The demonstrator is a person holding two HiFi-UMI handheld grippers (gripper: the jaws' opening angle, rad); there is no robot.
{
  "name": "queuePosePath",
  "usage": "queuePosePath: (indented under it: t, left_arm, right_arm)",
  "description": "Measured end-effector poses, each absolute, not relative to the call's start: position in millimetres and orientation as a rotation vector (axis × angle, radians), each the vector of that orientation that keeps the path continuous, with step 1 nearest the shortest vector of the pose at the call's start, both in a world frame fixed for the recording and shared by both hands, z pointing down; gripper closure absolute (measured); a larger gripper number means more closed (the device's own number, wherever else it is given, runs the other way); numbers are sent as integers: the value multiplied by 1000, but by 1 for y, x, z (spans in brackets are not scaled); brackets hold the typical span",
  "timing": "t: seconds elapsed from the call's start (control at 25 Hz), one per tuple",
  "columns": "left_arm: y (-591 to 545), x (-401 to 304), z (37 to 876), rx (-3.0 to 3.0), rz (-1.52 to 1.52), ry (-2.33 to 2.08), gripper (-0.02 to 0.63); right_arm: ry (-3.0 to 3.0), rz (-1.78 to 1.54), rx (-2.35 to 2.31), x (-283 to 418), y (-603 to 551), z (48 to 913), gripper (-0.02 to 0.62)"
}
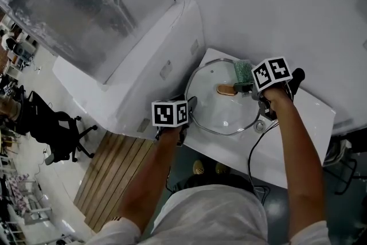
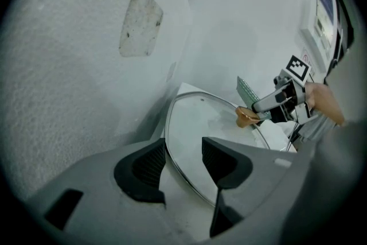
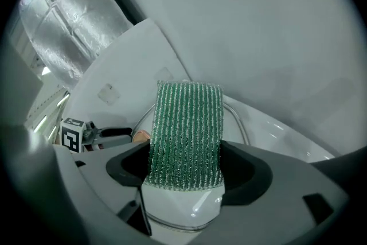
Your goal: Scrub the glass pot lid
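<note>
The glass pot lid (image 1: 221, 109) lies flat on a white table (image 1: 312, 117), its brown knob (image 1: 226, 89) pointing up. My right gripper (image 1: 243, 86) is shut on a green scrub pad (image 1: 242, 70) and holds it over the lid's far side, just beyond the knob. In the right gripper view the pad (image 3: 186, 129) stands upright between the jaws of the right gripper (image 3: 186, 164), above the lid (image 3: 189, 209). My left gripper (image 1: 188, 105) is at the lid's left rim. In the left gripper view the left gripper (image 2: 180, 160) is open and the lid's rim (image 2: 172, 152) runs between its jaws.
A large white box (image 1: 155, 66) stands against the table's left side, close to the left gripper. A black cable (image 1: 257, 149) hangs off the table's near edge. Wooden slats (image 1: 114, 166) and an office chair (image 1: 57, 135) are on the floor to the left.
</note>
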State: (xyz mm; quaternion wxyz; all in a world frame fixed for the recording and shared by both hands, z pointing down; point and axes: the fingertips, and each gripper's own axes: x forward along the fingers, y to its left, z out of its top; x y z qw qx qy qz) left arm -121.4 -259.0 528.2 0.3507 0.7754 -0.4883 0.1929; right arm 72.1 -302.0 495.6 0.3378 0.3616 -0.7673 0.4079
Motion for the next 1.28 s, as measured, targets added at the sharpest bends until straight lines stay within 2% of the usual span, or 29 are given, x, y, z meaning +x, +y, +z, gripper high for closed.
queuePosePath:
  t: [0.24, 0.56, 0.92, 1.28]
  left_arm:
    - [-259, -122, 528, 2009, 503, -1263, 394]
    - [-259, -122, 528, 2011, 504, -1261, 394]
    - [-260, -121, 527, 2016, 503, -1259, 394]
    - [-259, -122, 528, 2016, 507, -1257, 394]
  right_arm:
    - [-2026, 1014, 974, 78, -293, 490, 247]
    - [-1978, 506, 867, 48, -265, 467, 247]
    - [-1905, 111, 668, -10, -220, 467, 247]
    - [-1789, -32, 574, -26, -198, 500, 247]
